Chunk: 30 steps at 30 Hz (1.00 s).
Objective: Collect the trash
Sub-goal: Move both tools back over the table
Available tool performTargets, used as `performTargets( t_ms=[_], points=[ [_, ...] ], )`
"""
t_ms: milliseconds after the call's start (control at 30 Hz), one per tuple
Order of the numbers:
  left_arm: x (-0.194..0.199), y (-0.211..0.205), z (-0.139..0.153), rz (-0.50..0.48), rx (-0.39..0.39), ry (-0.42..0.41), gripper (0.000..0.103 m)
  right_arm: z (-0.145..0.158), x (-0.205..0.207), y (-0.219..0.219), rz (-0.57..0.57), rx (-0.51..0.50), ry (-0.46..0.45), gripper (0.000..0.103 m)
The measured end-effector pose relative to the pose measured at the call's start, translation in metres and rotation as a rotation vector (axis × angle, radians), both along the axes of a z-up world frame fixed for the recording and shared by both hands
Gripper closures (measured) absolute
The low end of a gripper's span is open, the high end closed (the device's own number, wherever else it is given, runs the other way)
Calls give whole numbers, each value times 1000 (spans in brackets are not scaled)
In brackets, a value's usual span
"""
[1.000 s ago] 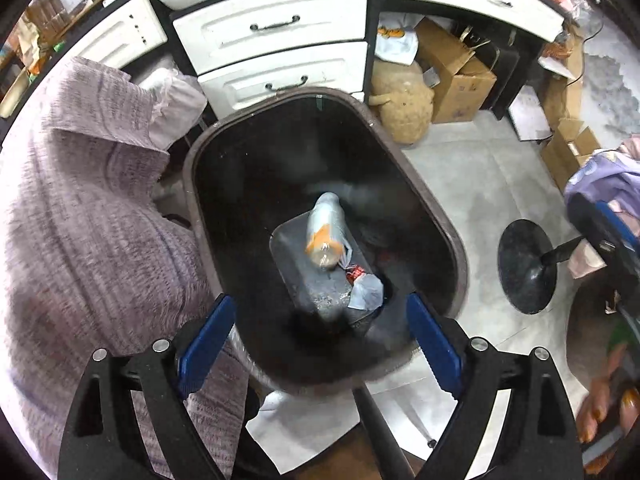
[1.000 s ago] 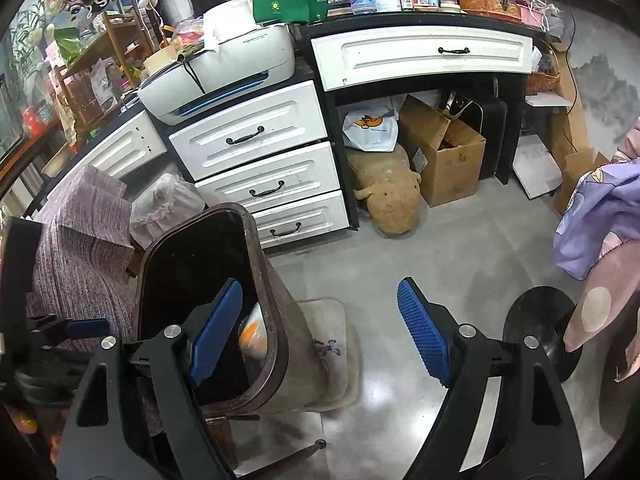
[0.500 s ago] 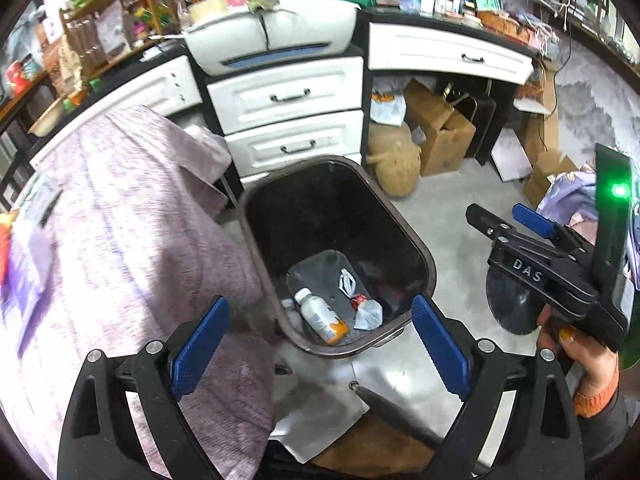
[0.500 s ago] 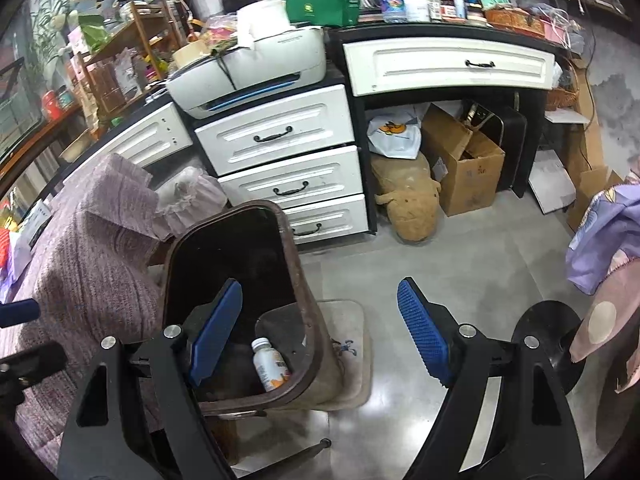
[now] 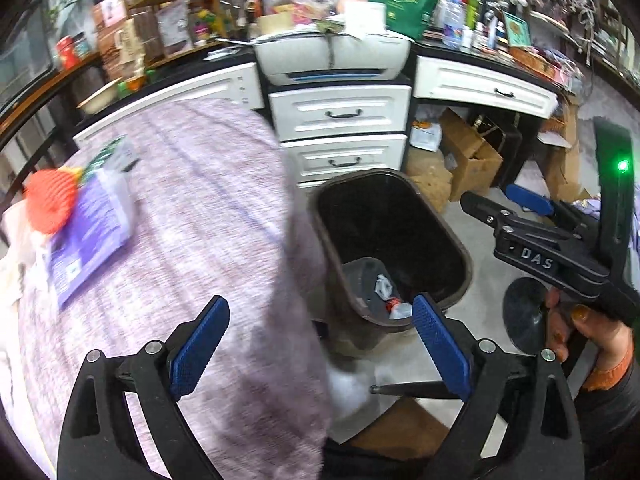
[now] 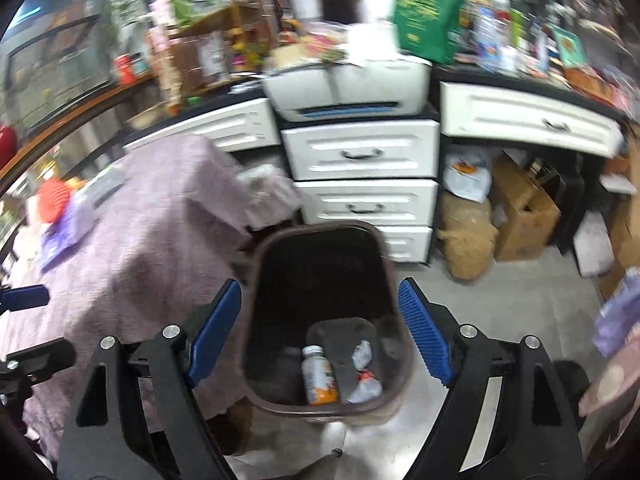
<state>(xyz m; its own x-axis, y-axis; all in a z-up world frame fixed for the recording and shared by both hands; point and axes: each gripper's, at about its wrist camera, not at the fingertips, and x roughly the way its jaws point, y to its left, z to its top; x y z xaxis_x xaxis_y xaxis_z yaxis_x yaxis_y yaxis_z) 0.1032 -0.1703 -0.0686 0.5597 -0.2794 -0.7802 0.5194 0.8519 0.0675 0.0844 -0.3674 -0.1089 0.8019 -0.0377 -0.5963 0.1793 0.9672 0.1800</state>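
Both grippers have pulled back and up from the trash bin [image 6: 320, 316] since a second ago; its whole rim now shows. The left gripper [image 5: 320, 352] and right gripper [image 6: 320, 332] both have fingers spread wide, holding nothing. A bottle [image 6: 318, 376] and crumpled wrappers [image 6: 362, 376] lie at the bin's bottom. Left of the bin, the cloth-covered worktop [image 5: 180, 240] carries a purple packet [image 5: 88, 236]; bare floor [image 6: 520, 312] lies to its right.

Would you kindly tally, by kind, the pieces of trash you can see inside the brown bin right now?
Plastic bottle with an orange label: 1
Crumpled wrappers, one white and one white with red: 2
Total in the bin: 3
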Motion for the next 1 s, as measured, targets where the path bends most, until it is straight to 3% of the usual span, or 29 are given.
performTargets(
  t_ms=[367,600,1000],
  points=[
    [-2,95,26,178,-50,-84,9,45,27,90,264,-107,-70,21],
    [-9,160,34,316,-73,-144,7,57,44,138,405,-73,-62,18],
    [8,266,23,543,-72,-116,6,45,107,210,610,26,11,18]
  ],
)
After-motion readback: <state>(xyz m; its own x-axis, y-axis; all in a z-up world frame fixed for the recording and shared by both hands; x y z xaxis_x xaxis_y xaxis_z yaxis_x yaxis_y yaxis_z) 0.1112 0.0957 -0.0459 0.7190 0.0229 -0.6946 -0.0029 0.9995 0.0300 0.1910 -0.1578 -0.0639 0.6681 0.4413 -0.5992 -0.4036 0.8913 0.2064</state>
